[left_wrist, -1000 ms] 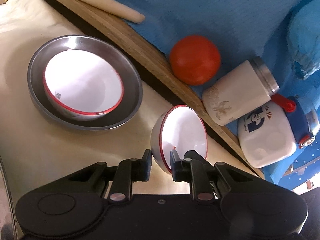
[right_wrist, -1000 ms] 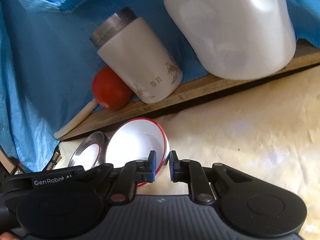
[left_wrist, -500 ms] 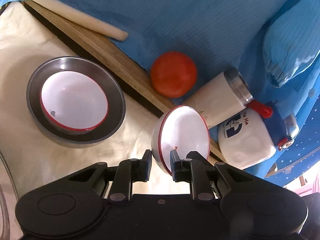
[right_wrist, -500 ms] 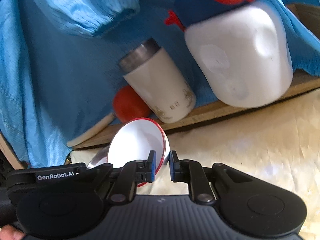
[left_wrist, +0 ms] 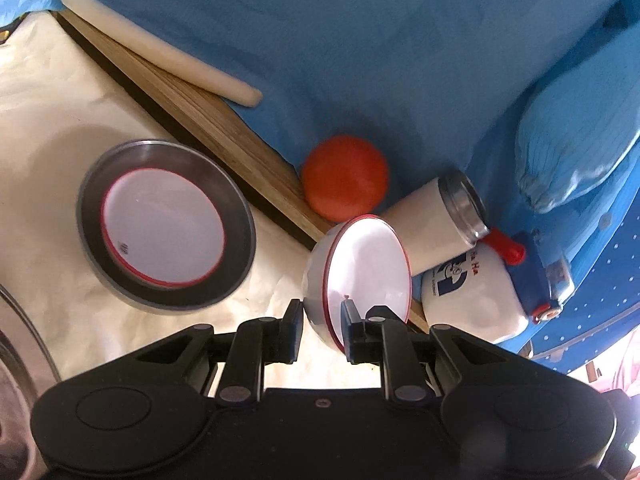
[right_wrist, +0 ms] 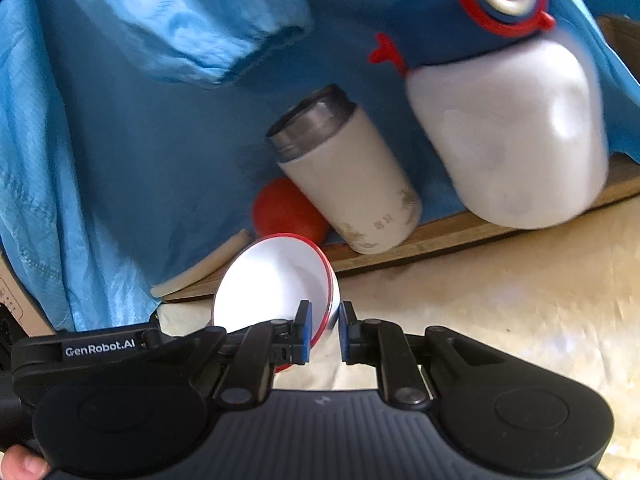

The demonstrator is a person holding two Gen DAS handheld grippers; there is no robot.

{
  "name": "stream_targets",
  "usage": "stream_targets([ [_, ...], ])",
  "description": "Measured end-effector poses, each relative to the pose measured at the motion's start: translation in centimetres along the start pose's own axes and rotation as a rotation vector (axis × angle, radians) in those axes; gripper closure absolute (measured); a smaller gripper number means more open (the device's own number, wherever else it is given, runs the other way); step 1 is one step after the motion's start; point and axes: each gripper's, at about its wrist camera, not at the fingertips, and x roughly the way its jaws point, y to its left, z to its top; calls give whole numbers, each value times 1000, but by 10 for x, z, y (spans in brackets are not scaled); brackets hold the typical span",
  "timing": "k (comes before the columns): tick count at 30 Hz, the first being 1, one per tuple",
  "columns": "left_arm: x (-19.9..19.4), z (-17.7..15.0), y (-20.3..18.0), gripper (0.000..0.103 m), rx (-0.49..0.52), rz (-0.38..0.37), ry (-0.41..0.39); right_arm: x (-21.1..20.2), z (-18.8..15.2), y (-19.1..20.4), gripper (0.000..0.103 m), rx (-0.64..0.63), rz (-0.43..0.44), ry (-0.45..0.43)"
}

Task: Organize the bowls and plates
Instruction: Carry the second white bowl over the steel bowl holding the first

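steel plate shows only from the left; both hand-held grippers pinch the red-rimmed bowl.

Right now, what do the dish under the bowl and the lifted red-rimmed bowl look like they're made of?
The round dish looks like brushed stainless steel: dull grey with a soft sheen. The lifted bowl looks like glossy white enamel or melamine with a thin red rim; its smooth shine leaves that open.
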Motion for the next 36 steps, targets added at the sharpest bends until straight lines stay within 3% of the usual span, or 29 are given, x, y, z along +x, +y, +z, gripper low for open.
stream_targets([
  [15, -34, 42, 34, 82, -19, 33, -40, 35, 2, 56, 88, -43, 63, 51],
  [36, -24, 60, 80, 78, -97, 80, 45, 83, -6, 77, 88, -54, 6, 178],
])
